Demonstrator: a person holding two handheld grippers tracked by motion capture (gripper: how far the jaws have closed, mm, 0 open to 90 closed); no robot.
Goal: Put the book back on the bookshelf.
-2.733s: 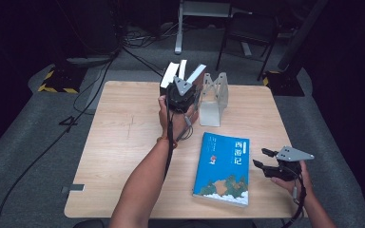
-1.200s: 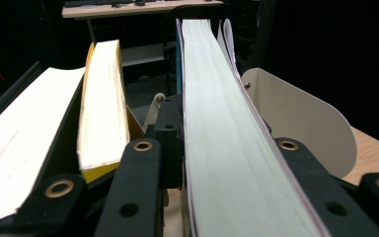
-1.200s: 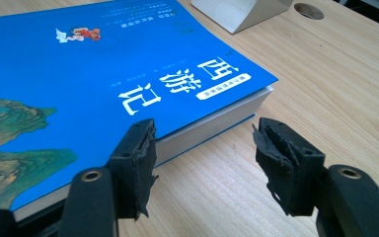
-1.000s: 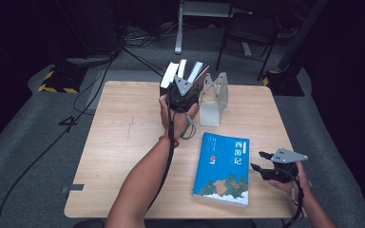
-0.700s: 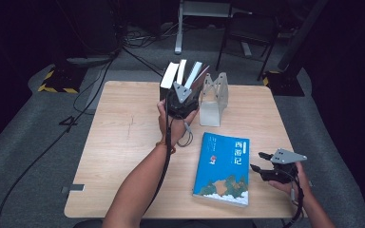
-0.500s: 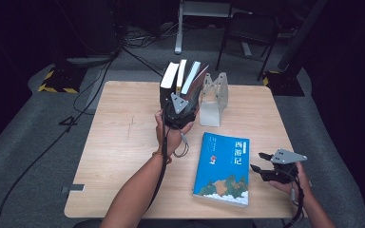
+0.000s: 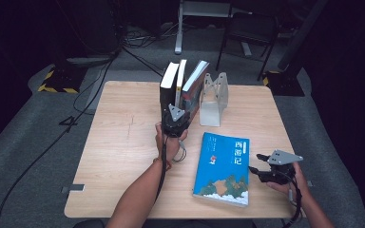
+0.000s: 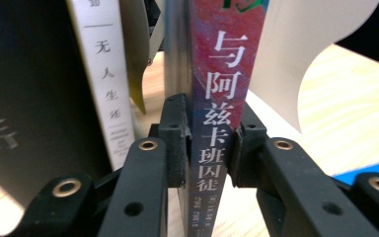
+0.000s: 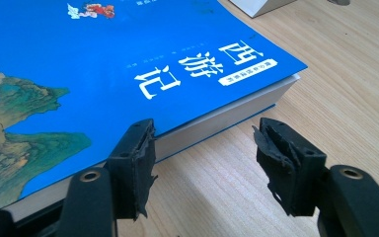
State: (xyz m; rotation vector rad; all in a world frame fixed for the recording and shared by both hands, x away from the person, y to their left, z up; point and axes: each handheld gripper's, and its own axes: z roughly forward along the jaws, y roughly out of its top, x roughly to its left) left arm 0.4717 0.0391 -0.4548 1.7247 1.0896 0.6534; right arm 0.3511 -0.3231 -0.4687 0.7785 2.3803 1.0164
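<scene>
On the pale wooden table [image 7: 123, 142], the left gripper [image 8: 209, 148], jaws just closing, clamps the red-spined book [image 8: 219, 98] upright beside a white metal bookend [image 7: 214, 97], while the right gripper [image 9: 202, 158] waits open at the flat blue paperback [image 9: 103, 64], not yet shelved.

High view: bench [image 7: 123, 142] lit evenly from above, surroundings nearly black, soft shadows, slightly grainy. Left gripper view: sharp on book spine [image 8: 212, 123], edges and background blurred, pale glare upper right. Right gripper view: bright, blue cover [image 9: 103, 64] vivid, far corners soft
</scene>
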